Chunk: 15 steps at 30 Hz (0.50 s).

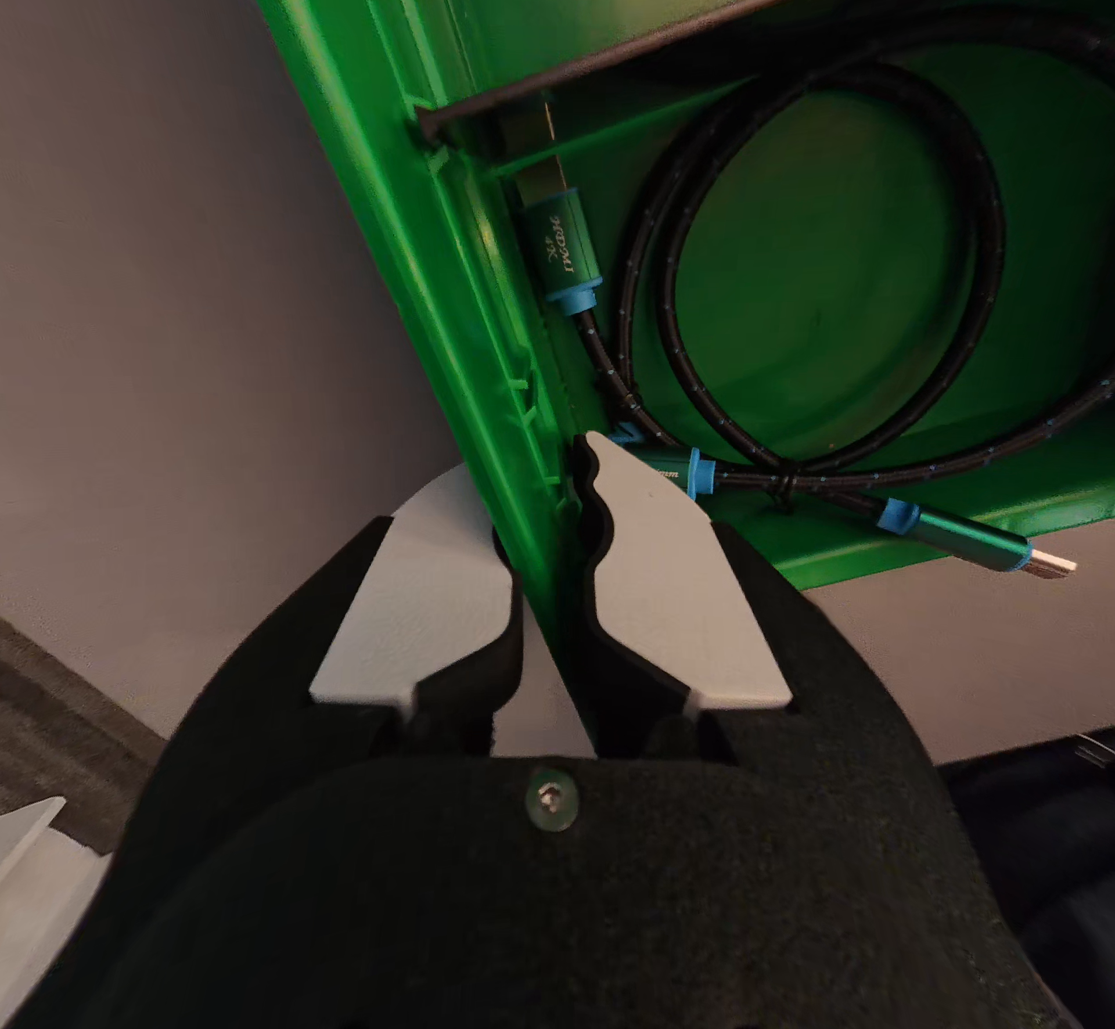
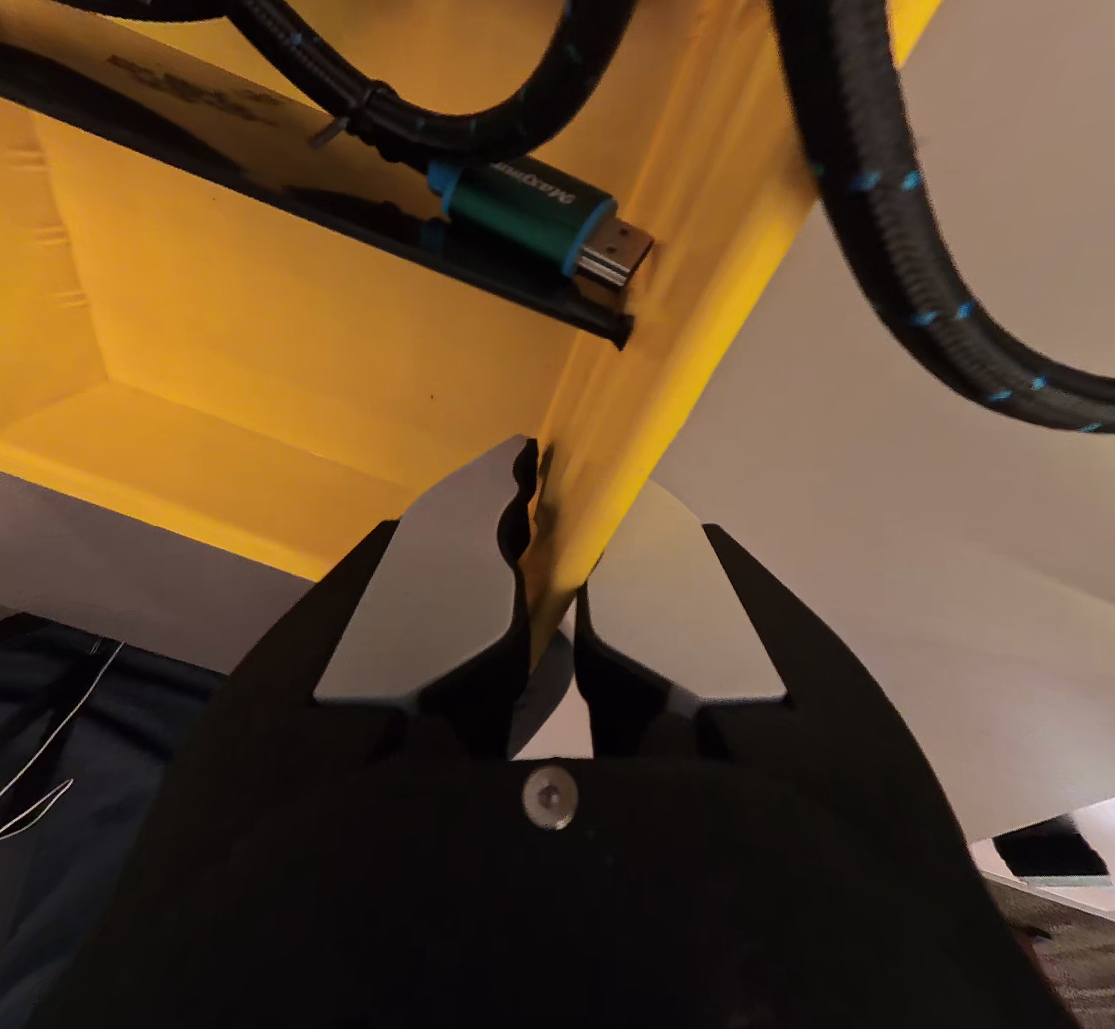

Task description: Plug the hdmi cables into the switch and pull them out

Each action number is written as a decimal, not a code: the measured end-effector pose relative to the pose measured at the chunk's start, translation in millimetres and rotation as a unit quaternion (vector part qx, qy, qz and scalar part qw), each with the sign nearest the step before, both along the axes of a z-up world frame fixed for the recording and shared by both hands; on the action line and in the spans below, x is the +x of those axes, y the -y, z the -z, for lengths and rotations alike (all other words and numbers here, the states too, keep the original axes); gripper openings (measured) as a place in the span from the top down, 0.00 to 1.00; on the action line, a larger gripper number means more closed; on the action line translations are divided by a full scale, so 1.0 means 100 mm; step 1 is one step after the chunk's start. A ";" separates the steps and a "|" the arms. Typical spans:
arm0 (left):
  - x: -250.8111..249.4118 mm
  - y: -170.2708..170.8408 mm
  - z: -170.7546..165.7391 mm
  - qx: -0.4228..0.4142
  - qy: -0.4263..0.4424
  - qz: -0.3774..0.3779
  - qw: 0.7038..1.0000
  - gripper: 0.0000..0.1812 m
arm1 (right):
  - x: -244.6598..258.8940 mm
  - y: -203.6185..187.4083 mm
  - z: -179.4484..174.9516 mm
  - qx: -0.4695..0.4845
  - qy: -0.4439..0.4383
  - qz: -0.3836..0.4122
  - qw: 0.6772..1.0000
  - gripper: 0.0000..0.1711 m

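In the left wrist view my left gripper (image 1: 531, 472) is shut on the side wall of a green bin (image 1: 386, 167), one finger inside and one outside. In the bin lies a coiled black braided HDMI cable (image 1: 989, 252). One green connector (image 1: 561, 252) points its metal tip at a black flat switch (image 1: 663, 44). A second connector (image 1: 959, 541) sticks out over the rim. In the right wrist view my right gripper (image 2: 579, 475) is shut on the wall of a yellow bin (image 2: 663, 276). A green connector (image 2: 531, 209) lies on a black switch (image 2: 181, 113).
A thick braided cable (image 2: 875, 185) hangs over the yellow bin's rim at the right. Grey surface (image 1: 151, 276) surrounds both bins. Carpet (image 1: 42, 698) and a white object (image 1: 30, 891) show at lower left; dark fabric (image 2: 60, 789) lies below the yellow bin. Across from one pair of fingers to the other is roughly 60 cm.
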<state>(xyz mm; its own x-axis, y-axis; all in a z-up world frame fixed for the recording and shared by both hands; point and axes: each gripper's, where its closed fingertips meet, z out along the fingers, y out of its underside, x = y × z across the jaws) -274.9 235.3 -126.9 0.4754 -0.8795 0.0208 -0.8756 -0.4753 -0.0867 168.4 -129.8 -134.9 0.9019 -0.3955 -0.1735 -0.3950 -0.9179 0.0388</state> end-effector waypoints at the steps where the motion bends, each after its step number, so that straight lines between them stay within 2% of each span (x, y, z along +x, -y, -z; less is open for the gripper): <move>1: 0.06 0.07 0.00 -0.002 -0.006 0.005 1.000 0.92 | -0.06 -0.03 0.00 -0.004 -0.002 -0.007 1.000 0.95; 5: 0.29 0.36 0.00 -0.005 -0.030 0.031 0.999 0.90 | -0.25 -0.06 -0.01 -0.029 -0.006 -0.033 0.999 0.93; 9: 0.38 0.41 -0.07 0.029 -0.045 0.054 0.997 0.88 | -0.31 -0.04 -0.02 -0.044 0.001 -0.058 0.997 0.89; 12: 0.49 0.27 -0.34 0.100 -0.003 0.054 0.994 0.87 | -0.32 -0.05 -0.06 -0.027 -0.012 -0.065 0.997 0.87; 15: 0.72 -0.01 -0.85 0.233 0.089 0.040 0.967 0.83 | -0.30 -0.09 -0.24 0.027 -0.010 -0.068 0.997 0.90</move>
